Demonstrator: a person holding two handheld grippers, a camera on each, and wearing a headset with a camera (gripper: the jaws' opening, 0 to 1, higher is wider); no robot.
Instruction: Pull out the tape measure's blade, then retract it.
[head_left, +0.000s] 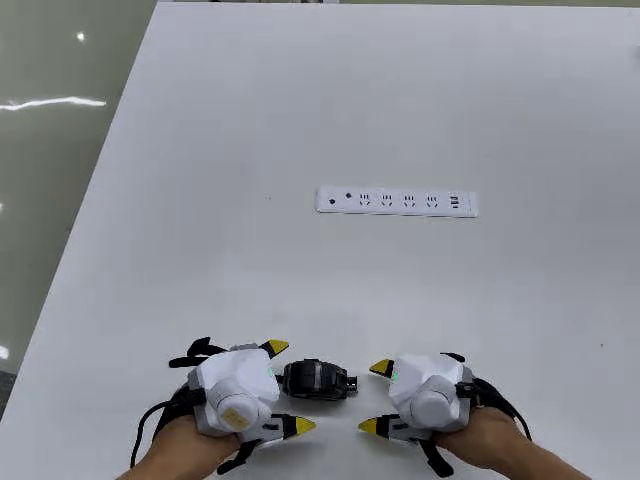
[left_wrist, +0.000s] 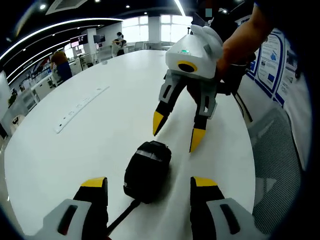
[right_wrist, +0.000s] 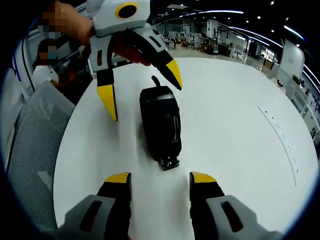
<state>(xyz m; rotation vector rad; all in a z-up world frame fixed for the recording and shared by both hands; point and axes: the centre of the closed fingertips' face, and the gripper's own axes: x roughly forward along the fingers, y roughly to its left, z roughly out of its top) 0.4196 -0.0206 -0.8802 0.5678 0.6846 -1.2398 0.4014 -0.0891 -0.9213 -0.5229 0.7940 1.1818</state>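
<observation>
A black tape measure (head_left: 316, 380) lies on the white table (head_left: 330, 120) near its front edge, between the two grippers. My left gripper (head_left: 284, 387) faces it from the left, open, its yellow-tipped fingers either side of the case's left end without touching. In the left gripper view the tape measure (left_wrist: 146, 170) lies just beyond my left gripper (left_wrist: 149, 183), a black strap trailing toward me. My right gripper (head_left: 374, 397) is open and stands just off the case's right end. In the right gripper view the tape measure (right_wrist: 162, 126) points its blade tab toward my right gripper (right_wrist: 160, 178).
A white power strip (head_left: 397, 202) lies across the middle of the table, well beyond the grippers. The table's left edge (head_left: 95, 190) drops to a glossy floor. A mesh chair (right_wrist: 30, 160) stands close behind the front edge.
</observation>
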